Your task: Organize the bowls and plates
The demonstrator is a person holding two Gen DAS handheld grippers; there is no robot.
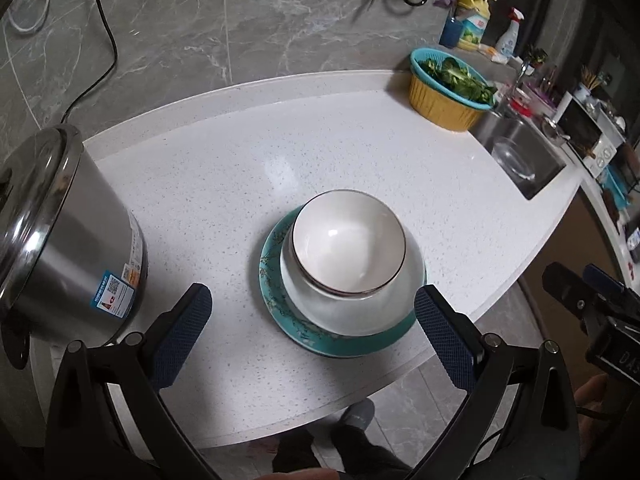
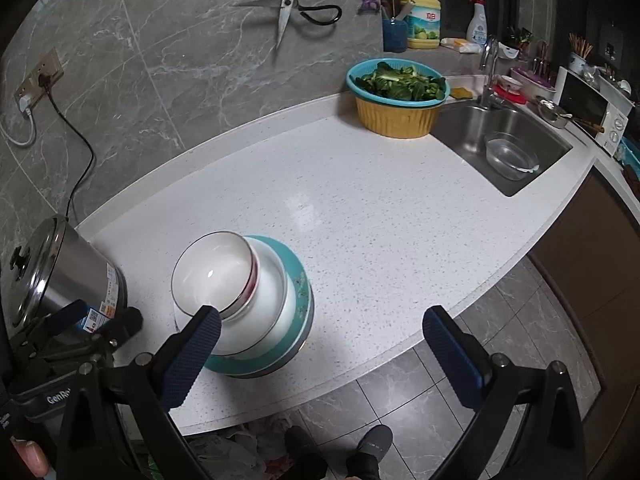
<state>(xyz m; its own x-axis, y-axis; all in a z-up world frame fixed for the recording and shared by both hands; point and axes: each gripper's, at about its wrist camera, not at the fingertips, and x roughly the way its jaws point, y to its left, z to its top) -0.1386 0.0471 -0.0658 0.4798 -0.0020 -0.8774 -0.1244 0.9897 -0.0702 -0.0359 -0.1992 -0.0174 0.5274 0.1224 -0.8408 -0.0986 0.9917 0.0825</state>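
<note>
One white speckled desk [image 1: 224, 184], curved at the front edge, backed by a grey marble wall [image 1: 180, 20] and standing over a grey tiled floor [image 2: 404, 404]. One steel sink [image 2: 516, 136] sunk into the right end, one clear glass bowl [image 2: 510, 156] inside it. One yellow basket [image 2: 394, 114] with a teal strainer of green leaves near the sink. One steel pot [image 1: 60, 236] with a lid at the left end, one black cord running up to a wall socket [image 2: 38, 76]. One pair of scissors [image 2: 288, 12] hanging on the wall. One yellow bottle [image 2: 422, 20] and one white spray bottle [image 2: 478, 18] at the back.

One stack near the front edge, just right of the pot: one teal plate [image 1: 280, 312] at the bottom, one white dish [image 1: 348, 308] on it, one white bowl [image 1: 348, 244] with a dark rim on top. Three pieces, nested upright.

Two claws. Left claw [image 1: 312, 332] spread wide, holding nothing, fingers flanking the stack from the near side without touching. Right claw [image 2: 322, 356] also spread wide and empty, its left finger [image 2: 192, 356] overlapping the stack in view; contact impossible to tell. Two feet in dark slippers on the floor below.
</note>
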